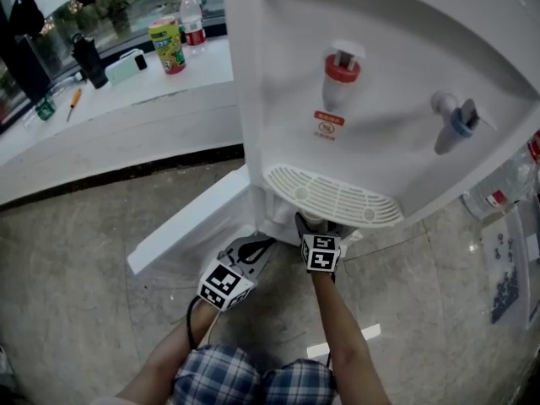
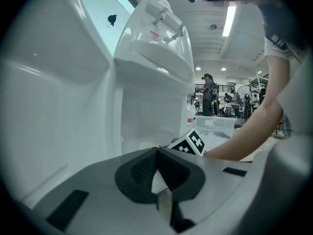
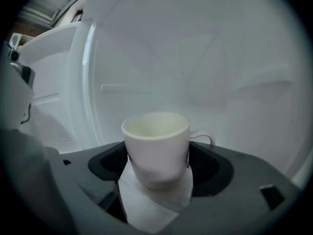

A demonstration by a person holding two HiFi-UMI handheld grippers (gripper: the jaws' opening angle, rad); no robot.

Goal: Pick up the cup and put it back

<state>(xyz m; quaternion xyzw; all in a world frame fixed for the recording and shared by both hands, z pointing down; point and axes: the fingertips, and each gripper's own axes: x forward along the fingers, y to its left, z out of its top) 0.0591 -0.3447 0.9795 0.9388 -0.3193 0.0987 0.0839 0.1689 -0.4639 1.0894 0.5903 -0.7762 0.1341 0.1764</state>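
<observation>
A white cup (image 3: 156, 143) with its handle to the right stands upright between the jaws of my right gripper (image 3: 157, 180), which is shut on its lower body. Behind it is the white inner wall (image 3: 195, 72) of the water dispenser's lower cabinet. In the head view my right gripper (image 1: 314, 230) reaches under the drip tray (image 1: 333, 197) into that cabinet, and the cup is hidden there. My left gripper (image 1: 251, 250) hovers beside it at the open cabinet door (image 1: 190, 226). In its own view the left gripper (image 2: 156, 155) is shut with nothing in it.
The white water dispenser (image 1: 380, 99) has a red tap (image 1: 342, 70) and a blue tap (image 1: 460, 121). A white counter (image 1: 126, 83) at the back left carries a green can (image 1: 167, 45) and a bottle (image 1: 192, 19). A clear plastic box (image 2: 215, 126) stands on the floor to the right.
</observation>
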